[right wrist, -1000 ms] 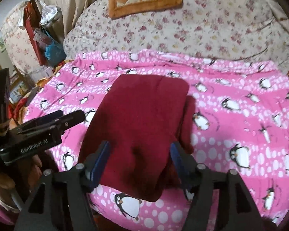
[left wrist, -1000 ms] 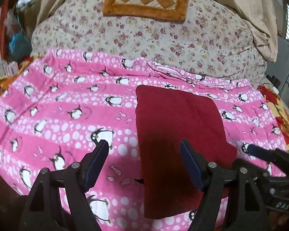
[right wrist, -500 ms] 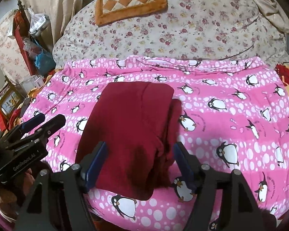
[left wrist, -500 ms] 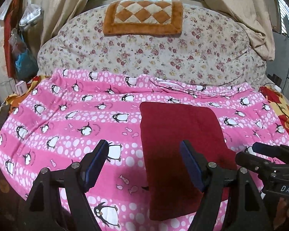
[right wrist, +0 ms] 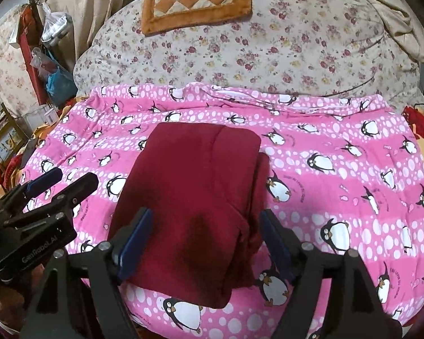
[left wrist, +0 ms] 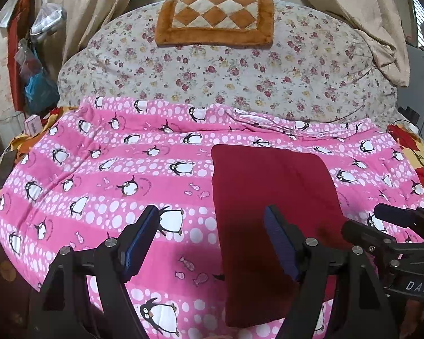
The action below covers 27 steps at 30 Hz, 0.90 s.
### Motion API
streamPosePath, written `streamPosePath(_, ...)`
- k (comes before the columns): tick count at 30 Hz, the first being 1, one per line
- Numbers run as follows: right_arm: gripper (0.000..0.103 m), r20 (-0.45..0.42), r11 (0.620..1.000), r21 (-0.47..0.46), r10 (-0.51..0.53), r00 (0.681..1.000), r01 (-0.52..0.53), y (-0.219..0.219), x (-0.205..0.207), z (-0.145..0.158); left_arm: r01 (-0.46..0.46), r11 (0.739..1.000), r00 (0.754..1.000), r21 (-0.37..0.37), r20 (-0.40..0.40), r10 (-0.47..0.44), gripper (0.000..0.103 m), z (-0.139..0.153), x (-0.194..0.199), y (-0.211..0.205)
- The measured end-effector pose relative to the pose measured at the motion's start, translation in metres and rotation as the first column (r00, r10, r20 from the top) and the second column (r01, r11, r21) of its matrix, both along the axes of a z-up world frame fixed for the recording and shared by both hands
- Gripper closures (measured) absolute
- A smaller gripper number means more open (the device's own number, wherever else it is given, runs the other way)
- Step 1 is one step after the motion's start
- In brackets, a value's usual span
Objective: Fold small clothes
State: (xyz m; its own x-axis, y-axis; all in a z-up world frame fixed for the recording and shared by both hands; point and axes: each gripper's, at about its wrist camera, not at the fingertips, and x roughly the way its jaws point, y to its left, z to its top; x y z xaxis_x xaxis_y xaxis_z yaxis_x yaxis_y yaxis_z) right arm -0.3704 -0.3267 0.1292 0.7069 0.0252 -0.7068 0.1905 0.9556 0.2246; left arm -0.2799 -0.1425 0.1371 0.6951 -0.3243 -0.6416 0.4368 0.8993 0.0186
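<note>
A dark red garment lies folded into a long rectangle on the pink penguin blanket. In the right wrist view the dark red garment shows a folded layer along its right side. My left gripper is open and empty, held above the blanket at the garment's near left edge. My right gripper is open and empty, held above the garment's near end. Each gripper shows in the other's view: the right gripper at the right, the left gripper at the left.
A floral quilt is heaped behind the blanket, with an orange checked cushion on top. Bags and clutter hang at the left. Beige curtains hang at the back right. A red and yellow cloth lies at the right edge.
Both grippers have pulled back and up from the garment, so more of the bed shows. The garment lies still and both grippers stay open.
</note>
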Motion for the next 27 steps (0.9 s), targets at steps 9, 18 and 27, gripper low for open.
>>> streamPosePath(9, 0.021, -0.028, 0.999, 0.022, -0.023, 0.999, 0.023, -0.008, 0.006, -0.009, 0.001, 1.000, 1.000, 0.003, -0.021, -0.001, 0.046, -0.006, 0.007, -0.004)
streamPosePath(18, 0.021, -0.039, 0.999, 0.028, -0.021, 0.999, 0.022, -0.011, 0.015, -0.011, -0.011, 1.000, 0.999, 0.003, -0.034, 0.011, 0.046, -0.010, 0.013, -0.006)
streamPosePath(27, 0.021, -0.057, 0.999, 0.027, -0.019, 0.998, 0.020, -0.008, 0.023, -0.016, -0.002, 1.000, 0.999, 0.007, -0.038, 0.002, 0.046, -0.014, 0.017, -0.007)
